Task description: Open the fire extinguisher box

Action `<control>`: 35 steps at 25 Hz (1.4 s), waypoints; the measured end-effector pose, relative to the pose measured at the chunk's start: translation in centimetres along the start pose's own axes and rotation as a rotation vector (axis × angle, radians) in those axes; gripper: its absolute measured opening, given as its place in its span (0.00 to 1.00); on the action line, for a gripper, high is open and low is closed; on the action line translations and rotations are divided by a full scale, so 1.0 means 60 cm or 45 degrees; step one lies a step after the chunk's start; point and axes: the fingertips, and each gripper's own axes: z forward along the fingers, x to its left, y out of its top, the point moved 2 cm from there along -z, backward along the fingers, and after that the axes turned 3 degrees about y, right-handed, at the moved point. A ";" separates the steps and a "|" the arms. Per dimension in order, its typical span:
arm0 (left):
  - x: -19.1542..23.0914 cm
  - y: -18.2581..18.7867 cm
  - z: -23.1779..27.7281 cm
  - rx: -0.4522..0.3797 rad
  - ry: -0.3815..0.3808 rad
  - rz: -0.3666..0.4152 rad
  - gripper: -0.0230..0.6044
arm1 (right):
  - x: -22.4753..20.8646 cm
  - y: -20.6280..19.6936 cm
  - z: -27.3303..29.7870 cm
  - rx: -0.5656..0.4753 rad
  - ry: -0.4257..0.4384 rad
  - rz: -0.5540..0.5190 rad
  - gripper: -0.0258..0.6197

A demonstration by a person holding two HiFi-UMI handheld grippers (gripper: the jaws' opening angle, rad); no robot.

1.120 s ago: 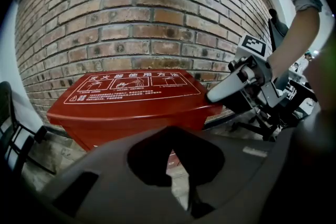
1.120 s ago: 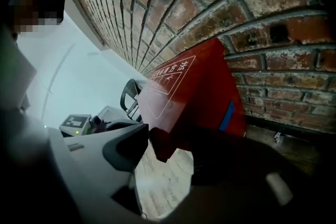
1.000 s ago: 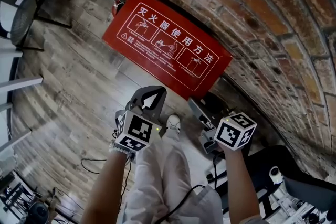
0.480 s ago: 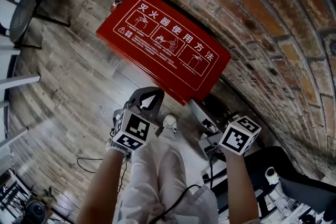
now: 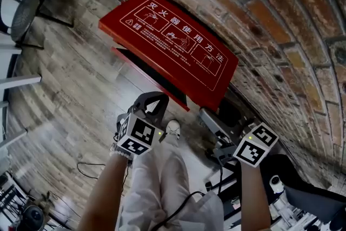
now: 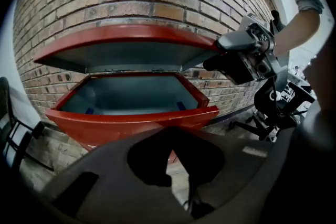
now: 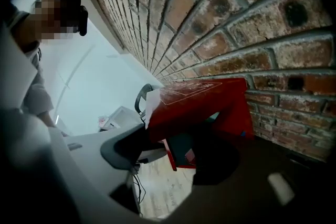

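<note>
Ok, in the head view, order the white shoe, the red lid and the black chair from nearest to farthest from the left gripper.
1. White shoe, just right of the left gripper.
2. Red lid, ahead.
3. Black chair, far upper left.

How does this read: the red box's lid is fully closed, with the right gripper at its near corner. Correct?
Wrong on the lid: it is raised, as the left gripper view shows, with the box open beneath. The right gripper is at its near corner, jaws opening around the edge.
</note>
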 end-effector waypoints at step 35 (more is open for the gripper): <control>-0.002 0.007 -0.015 -0.001 0.005 -0.060 0.03 | -0.032 0.157 -0.014 -0.047 -0.396 -0.557 0.05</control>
